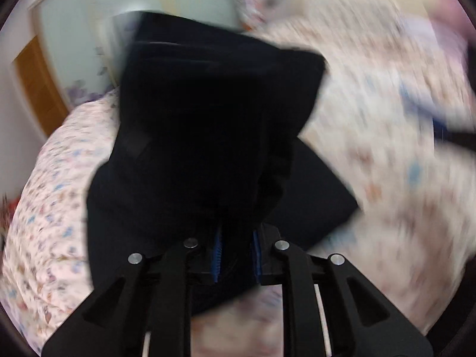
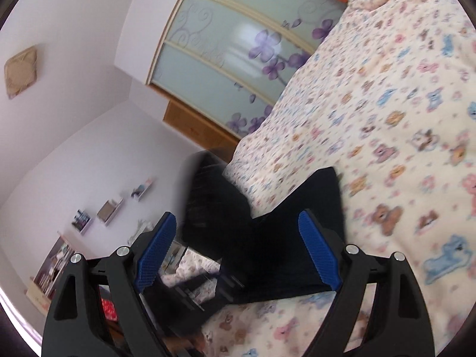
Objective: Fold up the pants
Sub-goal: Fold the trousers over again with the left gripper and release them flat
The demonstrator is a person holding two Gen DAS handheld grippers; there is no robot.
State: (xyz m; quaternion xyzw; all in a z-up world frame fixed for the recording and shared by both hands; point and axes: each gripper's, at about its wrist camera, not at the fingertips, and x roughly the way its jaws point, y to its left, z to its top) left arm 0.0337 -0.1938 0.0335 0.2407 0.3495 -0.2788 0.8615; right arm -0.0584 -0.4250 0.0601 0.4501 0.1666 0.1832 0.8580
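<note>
Two views share one bed (image 2: 386,119), spread with a cream quilt printed with bears. Beyond it stands a frosted sliding wardrobe door (image 2: 226,59) with purple flowers; only the right wrist view shows the wall shelves (image 2: 110,208) at far left. No containers are visible. Dark pants (image 1: 208,119) hang clamped in the left gripper (image 1: 236,255), its jaws nearly together on the cloth. The right gripper (image 2: 238,247) has its jaws wide apart, holding nothing, with the pants lying beyond them on the bed.
</note>
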